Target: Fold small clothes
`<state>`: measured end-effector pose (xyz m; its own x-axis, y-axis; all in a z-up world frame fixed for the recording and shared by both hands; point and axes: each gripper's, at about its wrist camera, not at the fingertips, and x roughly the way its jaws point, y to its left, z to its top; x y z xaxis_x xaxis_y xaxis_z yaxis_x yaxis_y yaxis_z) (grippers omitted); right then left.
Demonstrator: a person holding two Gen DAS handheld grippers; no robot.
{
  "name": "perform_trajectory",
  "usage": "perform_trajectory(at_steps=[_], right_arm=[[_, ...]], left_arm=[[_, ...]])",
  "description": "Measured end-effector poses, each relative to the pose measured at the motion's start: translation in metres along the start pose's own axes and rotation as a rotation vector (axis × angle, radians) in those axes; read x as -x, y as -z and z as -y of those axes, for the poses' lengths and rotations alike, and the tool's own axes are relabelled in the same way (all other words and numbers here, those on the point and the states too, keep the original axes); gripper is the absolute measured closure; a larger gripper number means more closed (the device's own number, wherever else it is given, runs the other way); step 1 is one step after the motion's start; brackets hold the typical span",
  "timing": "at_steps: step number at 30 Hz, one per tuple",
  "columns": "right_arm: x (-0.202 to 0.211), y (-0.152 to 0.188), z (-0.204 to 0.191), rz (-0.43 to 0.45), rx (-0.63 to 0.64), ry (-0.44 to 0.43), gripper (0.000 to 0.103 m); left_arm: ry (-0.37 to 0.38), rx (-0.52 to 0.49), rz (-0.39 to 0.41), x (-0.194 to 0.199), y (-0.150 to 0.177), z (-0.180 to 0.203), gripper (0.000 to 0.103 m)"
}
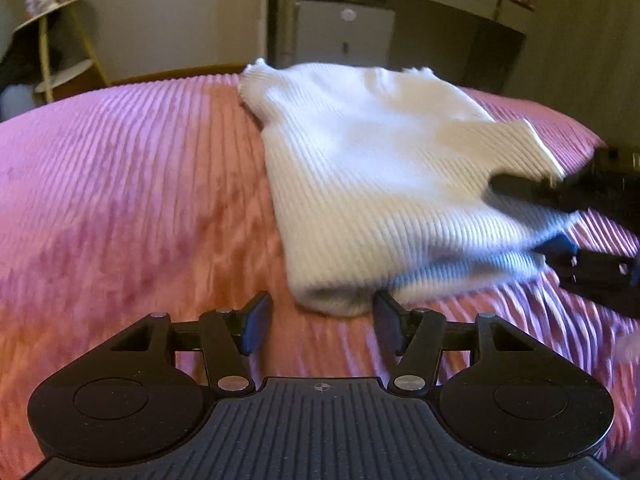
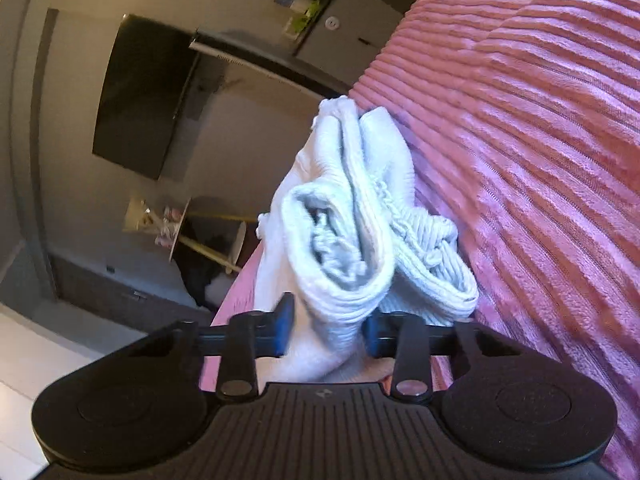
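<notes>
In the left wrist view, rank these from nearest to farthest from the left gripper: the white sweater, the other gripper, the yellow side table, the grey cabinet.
From the left gripper:
1. white sweater, its near corner between the open fingers.
2. right gripper, at the sweater's right edge.
3. and 4. yellow side table, far left, and grey cabinet, behind the bed: too close to call.

The folded garment lies on the bed, ahead of the left tool and slightly to its right; its near corner sits between that tool's fingers, apart from both. The right tool meets the garment's right edge, to the right of the left tool. In the right wrist view, bunched folds of the garment rise ahead of the right tool, between its fingers, with the bed to its right. A tiered stand stands beyond the bed, far left of the left tool; a cabinet stands behind the garment.
</notes>
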<state>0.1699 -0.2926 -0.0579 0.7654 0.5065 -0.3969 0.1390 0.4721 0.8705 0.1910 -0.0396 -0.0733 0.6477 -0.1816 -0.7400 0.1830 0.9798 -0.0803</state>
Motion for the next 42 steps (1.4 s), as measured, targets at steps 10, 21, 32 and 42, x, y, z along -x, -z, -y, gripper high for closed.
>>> perform_trajectory(at_steps=[10, 21, 32, 42], right_arm=[[0.012, -0.001, 0.003, 0.087, 0.097, 0.135, 0.089], [0.035, -0.014, -0.041, 0.155, 0.334, 0.204, 0.071], [-0.071, -0.002, -0.086, 0.152, 0.944, 0.547, 0.068], [-0.046, -0.018, -0.049, 0.154, 0.760, 0.446, 0.034]], left_arm=[[-0.013, 0.205, -0.010, 0.003, 0.002, -0.028, 0.038], [-0.080, 0.192, 0.104, 0.060, -0.017, -0.060, 0.025], [-0.093, 0.012, 0.098, -0.015, -0.061, -0.002, 0.018], [-0.164, -0.108, 0.105, -0.016, -0.048, 0.010, 0.004]])
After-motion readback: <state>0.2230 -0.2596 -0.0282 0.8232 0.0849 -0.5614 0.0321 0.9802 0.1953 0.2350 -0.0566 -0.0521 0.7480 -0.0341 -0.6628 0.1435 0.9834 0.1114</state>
